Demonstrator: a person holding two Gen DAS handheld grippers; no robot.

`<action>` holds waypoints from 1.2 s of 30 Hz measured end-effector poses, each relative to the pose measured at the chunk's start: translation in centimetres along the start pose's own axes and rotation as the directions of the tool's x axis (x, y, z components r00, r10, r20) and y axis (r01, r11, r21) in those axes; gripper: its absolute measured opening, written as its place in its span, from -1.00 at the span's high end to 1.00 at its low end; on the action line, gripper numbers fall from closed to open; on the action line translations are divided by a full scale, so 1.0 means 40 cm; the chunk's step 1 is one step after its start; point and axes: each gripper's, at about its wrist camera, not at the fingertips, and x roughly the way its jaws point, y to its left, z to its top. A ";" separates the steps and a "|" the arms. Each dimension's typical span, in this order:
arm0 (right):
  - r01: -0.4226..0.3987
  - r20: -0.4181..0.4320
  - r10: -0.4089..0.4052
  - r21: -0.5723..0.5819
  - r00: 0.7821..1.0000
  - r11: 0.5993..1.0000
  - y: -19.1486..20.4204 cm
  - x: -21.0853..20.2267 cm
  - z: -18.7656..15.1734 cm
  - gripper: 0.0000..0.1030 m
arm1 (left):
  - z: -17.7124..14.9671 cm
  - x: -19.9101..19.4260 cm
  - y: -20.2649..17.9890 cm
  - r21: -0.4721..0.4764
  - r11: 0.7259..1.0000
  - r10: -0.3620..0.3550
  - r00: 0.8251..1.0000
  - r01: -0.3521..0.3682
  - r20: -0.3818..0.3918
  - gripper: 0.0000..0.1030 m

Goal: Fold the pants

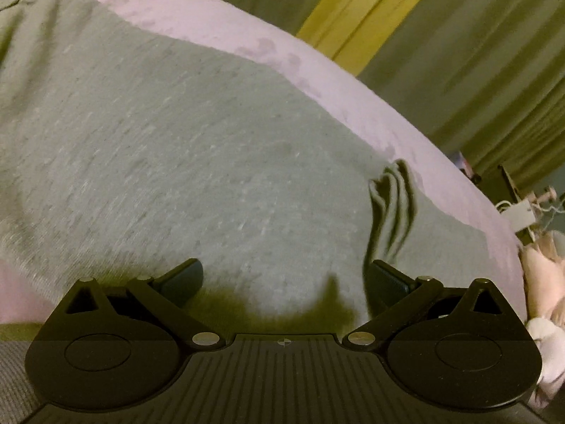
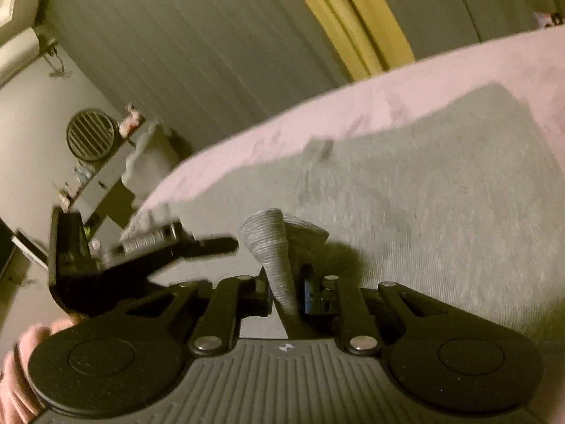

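I see the grey pants (image 1: 183, 148) spread flat on the pink bed (image 1: 219, 28), my left gripper (image 1: 284, 279) gaping wide over them with nothing held, my right gripper (image 2: 286, 293) narrowly parted around a ribbed fold of the cloth.

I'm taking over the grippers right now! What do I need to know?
Left hand-held gripper: open, empty, just above the grey pants.
Right hand-held gripper: a ribbed cuff stands between its nearly closed jaws; whether the pads press on it is unclear.
Pants lie spread flat on the pink bedsheet, with a bunched edge near the left gripper.
Done: pants appear partly folded.
Left: probably set the cuff down, smooth, finish folding.
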 end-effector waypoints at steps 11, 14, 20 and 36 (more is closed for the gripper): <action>-0.003 0.118 -0.018 0.174 0.993 0.985 -0.096 -0.150 0.035 -0.70 | 0.011 -0.001 -0.069 0.066 0.989 -0.132 0.991 0.134 -0.039 -1.00; 0.082 0.125 -0.113 0.226 0.986 0.971 -0.141 -0.187 0.040 -0.77 | 0.019 0.041 -0.111 0.064 0.984 -0.160 0.982 0.166 -0.097 -1.00; 0.145 0.109 -0.185 0.299 0.977 0.943 -0.204 -0.198 0.003 -0.78 | 0.014 0.139 -0.162 0.062 0.977 -0.190 0.964 0.204 -0.186 -1.00; 0.188 0.098 -0.218 0.255 0.971 0.949 -0.210 -0.153 0.021 -0.88 | -0.002 0.185 -0.167 0.034 0.960 -0.264 0.937 0.279 -0.227 -0.75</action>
